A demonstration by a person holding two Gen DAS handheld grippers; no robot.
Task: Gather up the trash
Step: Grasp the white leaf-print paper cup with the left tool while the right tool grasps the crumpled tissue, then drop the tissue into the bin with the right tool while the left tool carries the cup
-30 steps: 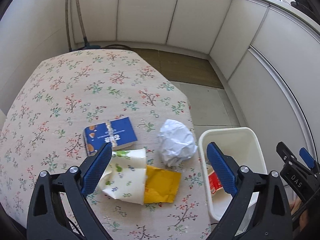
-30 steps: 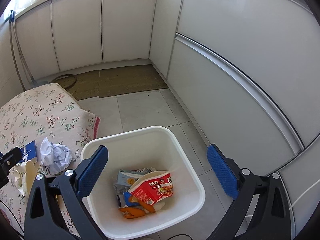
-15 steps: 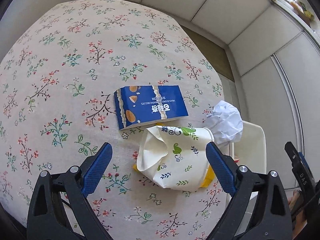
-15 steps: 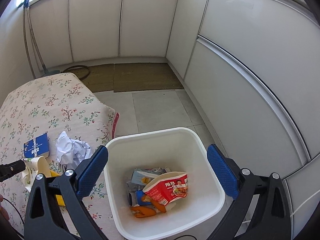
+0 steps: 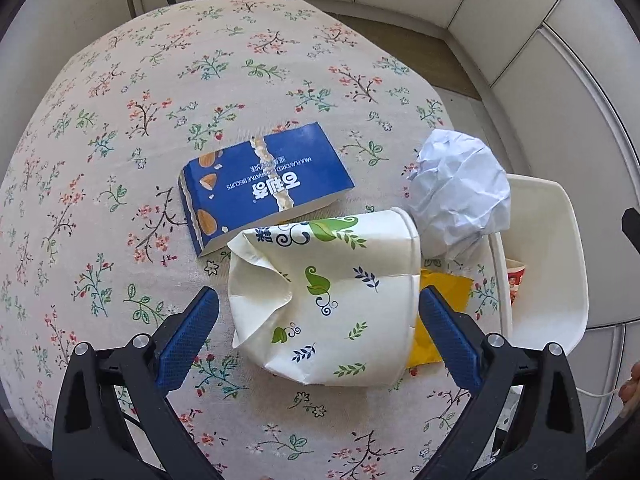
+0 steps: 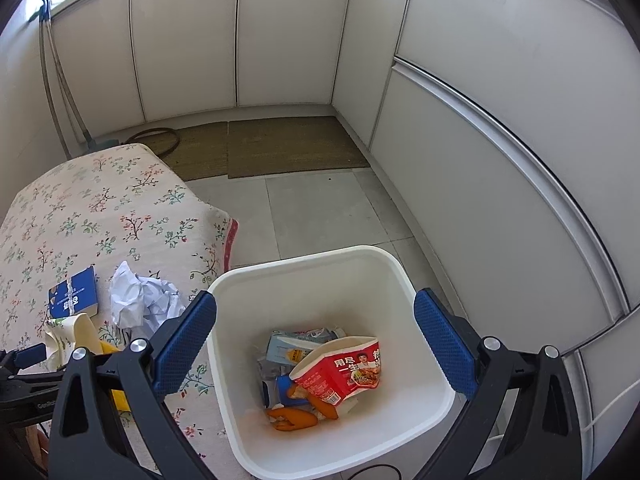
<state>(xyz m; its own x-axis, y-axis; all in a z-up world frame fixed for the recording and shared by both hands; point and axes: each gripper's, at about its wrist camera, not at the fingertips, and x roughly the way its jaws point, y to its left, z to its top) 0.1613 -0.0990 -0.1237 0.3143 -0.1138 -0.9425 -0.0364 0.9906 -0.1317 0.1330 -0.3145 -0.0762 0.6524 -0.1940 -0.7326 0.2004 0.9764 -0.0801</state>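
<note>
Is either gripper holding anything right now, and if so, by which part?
Nothing is held. The left gripper is open with its jaws on either side of the crushed paper cup, not closed on it. The right gripper hangs open above the white bin.

You're in a home, likely a kitchen corner: white cabinet doors (image 6: pixel 280 36) line the walls above a tiled floor (image 6: pixel 320 208) with a woven mat (image 6: pixel 288 146), beside a table under a flowered cloth (image 5: pixel 120 120).

left hand-held gripper (image 5: pixel 316 322) lowered, now straddling crushed paper cup (image 5: pixel 324 300)
</note>
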